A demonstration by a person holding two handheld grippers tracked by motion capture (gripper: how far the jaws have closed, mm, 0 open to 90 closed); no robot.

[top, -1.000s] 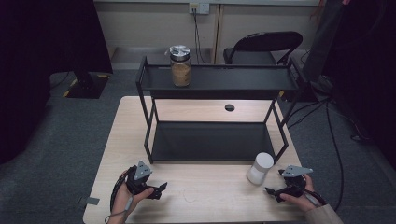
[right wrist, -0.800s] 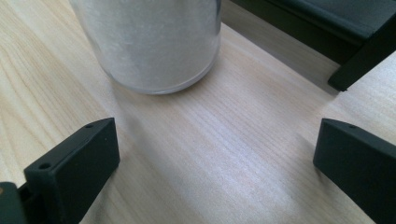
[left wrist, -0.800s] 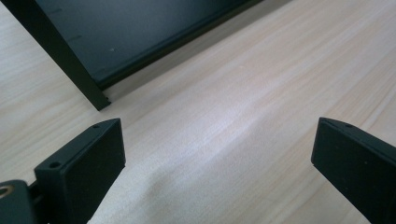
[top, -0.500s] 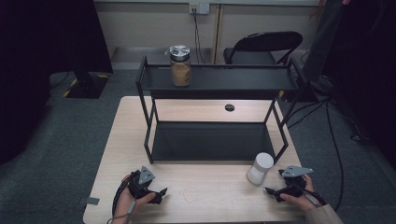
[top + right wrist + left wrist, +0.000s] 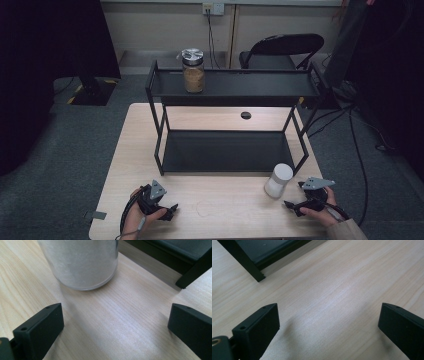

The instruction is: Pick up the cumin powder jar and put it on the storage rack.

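- Pale wood of the table (image 5: 220,210) is seen under a black two-tier rack (image 5: 230,150), with grey carpet around it.
- At the left, the left gripper (image 5: 167,211) is held low over bare wood, its jaws spread wide with nothing between them.
- On the rack's upper shelf, a jar of brown contents (image 5: 193,71) is stood upright, well apart from both hands.
- Right of centre, the white jar (image 5: 278,180) is stood upright on the table, just in front of the rack's right front leg.
- At the right, the right gripper (image 5: 295,205) is held with jaws wide apart and empty; the white jar lies just ahead of it and to its left, so this hand is judged the nearer one.
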